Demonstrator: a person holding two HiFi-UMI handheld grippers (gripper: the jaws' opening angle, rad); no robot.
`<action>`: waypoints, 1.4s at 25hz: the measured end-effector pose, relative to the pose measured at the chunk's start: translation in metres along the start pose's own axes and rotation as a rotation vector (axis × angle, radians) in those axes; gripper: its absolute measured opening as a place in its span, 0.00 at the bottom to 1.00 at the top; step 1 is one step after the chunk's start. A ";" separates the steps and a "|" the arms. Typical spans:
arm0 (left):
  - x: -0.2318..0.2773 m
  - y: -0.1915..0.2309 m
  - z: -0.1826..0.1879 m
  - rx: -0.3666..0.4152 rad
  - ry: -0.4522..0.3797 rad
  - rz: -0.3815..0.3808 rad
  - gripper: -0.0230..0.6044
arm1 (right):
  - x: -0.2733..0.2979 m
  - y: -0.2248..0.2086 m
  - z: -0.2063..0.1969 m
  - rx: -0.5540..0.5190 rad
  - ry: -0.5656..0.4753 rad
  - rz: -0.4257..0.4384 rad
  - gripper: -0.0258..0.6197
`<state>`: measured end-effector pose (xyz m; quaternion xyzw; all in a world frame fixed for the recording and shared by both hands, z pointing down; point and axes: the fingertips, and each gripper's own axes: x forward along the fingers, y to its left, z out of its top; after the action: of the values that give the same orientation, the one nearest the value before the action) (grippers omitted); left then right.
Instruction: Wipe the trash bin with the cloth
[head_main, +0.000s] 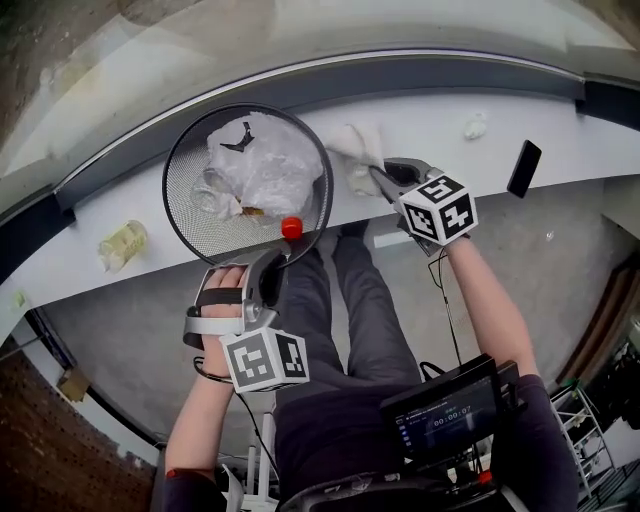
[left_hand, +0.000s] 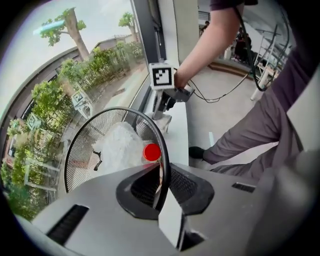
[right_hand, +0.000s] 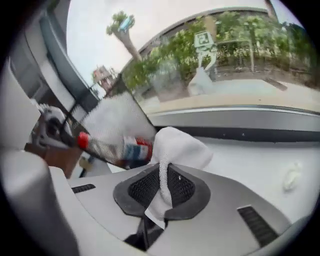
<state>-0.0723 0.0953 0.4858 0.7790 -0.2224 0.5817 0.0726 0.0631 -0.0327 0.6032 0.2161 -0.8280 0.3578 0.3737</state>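
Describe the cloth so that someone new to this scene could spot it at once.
Follow the long white window ledge to the round black wire-mesh trash bin. Just right of its rim sits the soft white cloth, pinched in the right claw. Unlike the crinkled plastic bag inside the bin and the small white wad farther right, it alone is gripped.

a long white bench (head_main: 430, 125) runs under the window. a black mesh trash bin (head_main: 180, 190) stands near its middle, with a bunched white cloth (head_main: 358, 150) just beside it toward the right end. a crumpled clear wrapper (head_main: 122, 243) lies toward the left end. further right, a small white wad (head_main: 475, 126) sits by the far edge and a black phone (head_main: 524, 168) at the near edge.
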 end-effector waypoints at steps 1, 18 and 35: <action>0.001 0.000 0.001 -0.011 -0.001 0.003 0.10 | -0.015 0.008 0.020 0.042 -0.073 0.038 0.10; 0.000 0.011 -0.027 0.140 0.057 -0.002 0.20 | -0.041 0.080 0.078 0.047 -0.281 0.247 0.10; 0.002 0.008 0.023 -0.281 -0.120 -0.046 0.10 | -0.037 0.174 0.033 -0.143 -0.179 0.415 0.10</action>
<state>-0.0556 0.0791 0.4794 0.7994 -0.2877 0.4956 0.1807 -0.0376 0.0590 0.4850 0.0454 -0.9078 0.3468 0.2316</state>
